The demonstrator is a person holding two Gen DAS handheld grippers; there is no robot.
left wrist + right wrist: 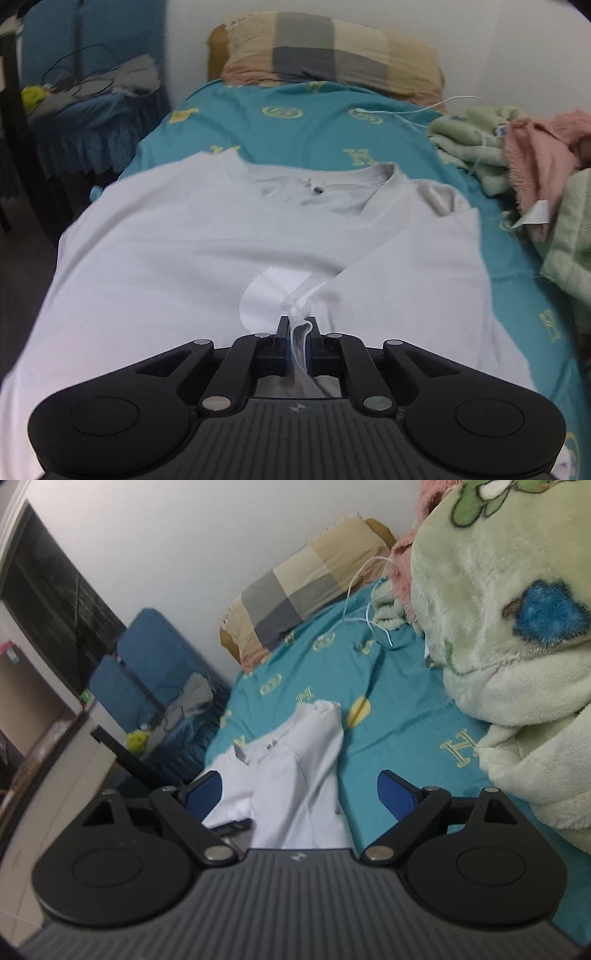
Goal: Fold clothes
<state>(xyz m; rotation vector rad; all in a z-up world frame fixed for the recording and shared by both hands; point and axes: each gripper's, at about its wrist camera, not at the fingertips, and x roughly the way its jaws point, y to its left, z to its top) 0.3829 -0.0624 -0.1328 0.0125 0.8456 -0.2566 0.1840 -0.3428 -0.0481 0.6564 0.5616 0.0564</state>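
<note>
Pinching white T-shirt (184, 251): left hand-held gripper (298, 325)

Black fingers (282, 330); blue pads (393, 794)

Right gripper (300, 790), jaws wide, above white shirt (291, 771).

white cotton t-shirt (184, 258): near hem hidden under the black left gripper (298, 325) body, left side runs off frame. which part of the shirt is bunched in the jaws, can't tell. small dark spot inside the collar too small to identify. green fleece blanket (498, 664) cut by the right and top edges in right wrist view, covers that side of the teal patterned bed sheet (388, 701). blue fabric chair (92, 129) blurred, the clutter on it unreadable. checked pillow (332, 48) top cropped.
</note>
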